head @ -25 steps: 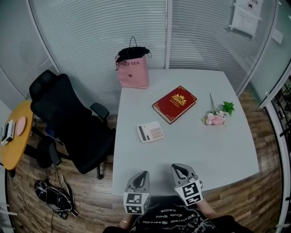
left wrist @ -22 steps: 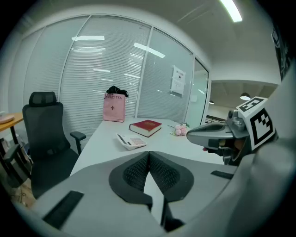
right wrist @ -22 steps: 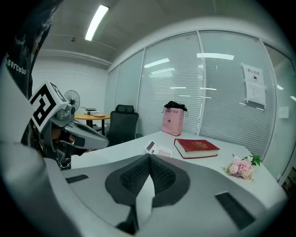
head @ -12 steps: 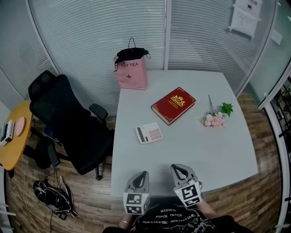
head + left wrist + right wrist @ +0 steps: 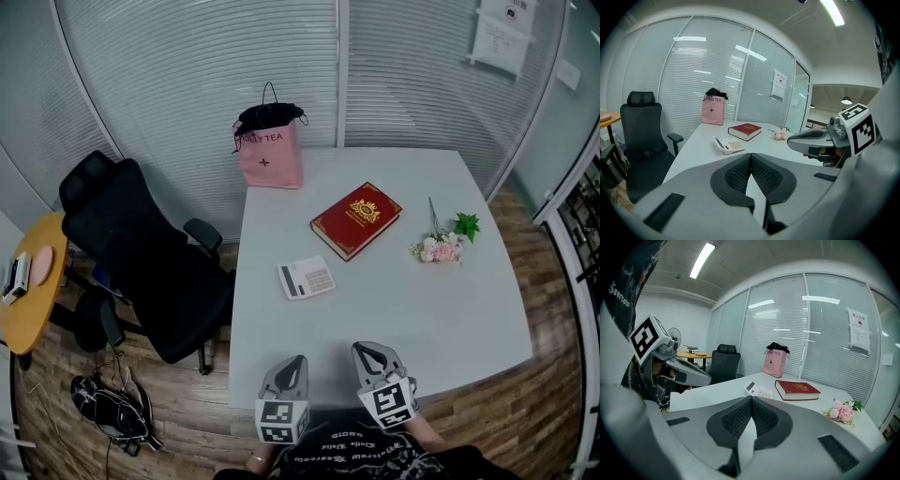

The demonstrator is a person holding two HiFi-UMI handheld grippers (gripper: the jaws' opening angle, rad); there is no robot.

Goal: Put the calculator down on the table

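The white table [image 5: 450, 309] carries the red book [image 5: 356, 218] and, nearer its left edge, the calculator [image 5: 306, 278] lying flat, so the task looks done. At the near edge hover the left gripper [image 5: 294, 360] and right gripper [image 5: 367, 348], jaws pressed together and apparently empty.

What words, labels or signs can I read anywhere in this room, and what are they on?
"HOLLY TEA", with a plus sign below it: on the pink bag.
Gold emblem and lettering on the book: too small to read.
Print on the wall notice: too small to read.
Keys of the calculator: too small to read.
Print on the shirt: too distorted to read.
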